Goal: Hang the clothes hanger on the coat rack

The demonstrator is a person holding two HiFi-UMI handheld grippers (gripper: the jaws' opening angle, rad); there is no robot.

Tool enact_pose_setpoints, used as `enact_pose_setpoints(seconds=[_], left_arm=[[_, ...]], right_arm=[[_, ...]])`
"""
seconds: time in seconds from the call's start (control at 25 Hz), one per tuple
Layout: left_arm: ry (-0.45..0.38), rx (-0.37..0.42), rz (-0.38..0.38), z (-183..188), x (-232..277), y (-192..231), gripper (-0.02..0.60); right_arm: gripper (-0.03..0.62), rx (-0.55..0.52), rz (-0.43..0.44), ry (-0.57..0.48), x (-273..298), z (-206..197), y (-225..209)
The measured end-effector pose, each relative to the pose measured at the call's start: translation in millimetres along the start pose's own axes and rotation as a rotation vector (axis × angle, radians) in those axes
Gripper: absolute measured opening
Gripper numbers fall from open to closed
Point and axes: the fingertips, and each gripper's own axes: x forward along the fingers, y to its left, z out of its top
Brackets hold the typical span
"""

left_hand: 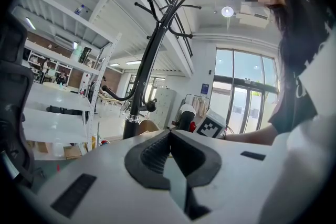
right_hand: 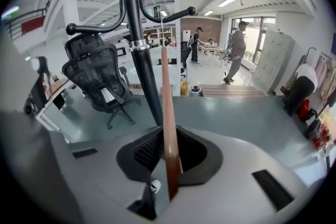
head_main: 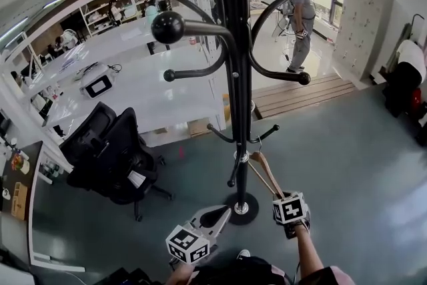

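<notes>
The black coat rack stands in the middle of the head view, with curved hook arms at several heights. My right gripper is shut on the lower end of a wooden clothes hanger, just right of the pole. The hanger runs up from the jaws in the right gripper view. Its thin metal hook reaches a low rack arm; I cannot tell whether it rests on that arm. My left gripper is shut and empty beside the rack's base. The rack rises ahead of the left gripper.
A black office chair stands left of the rack, in front of long white tables. The rack's round base sits on the grey floor. A person stands far back near a wooden step and white lockers.
</notes>
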Motion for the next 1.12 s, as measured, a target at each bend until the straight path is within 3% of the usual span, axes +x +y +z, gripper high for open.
enact_pose_setpoints(seconds=[0.2,0.48,0.68,1.12], left_arm=[[0.001,0.002,-0.013,0.1,-5.2,-1.1,0.0],[0.001,-0.002,-0.04,-4.3,-18.3,-6.4,0.0],[-0.001,-0.003,-0.069,-8.1,-37.2,-11.9,0.0],[0.021,0.001,-0.154,-22.5,-104.7,-27.5,0.0]], right_arm=[[0.077,0.126,0.029,-0.052,-5.6,2.1,6.0],[0.077,0.092,0.019,-0.129,-34.8,3.4,33.7],[0.075,0.072,0.029,-0.187,-61.5,-6.5,73.2],[0.05,0.213,0.073,-0.338,-123.2,-9.8,163.0]])
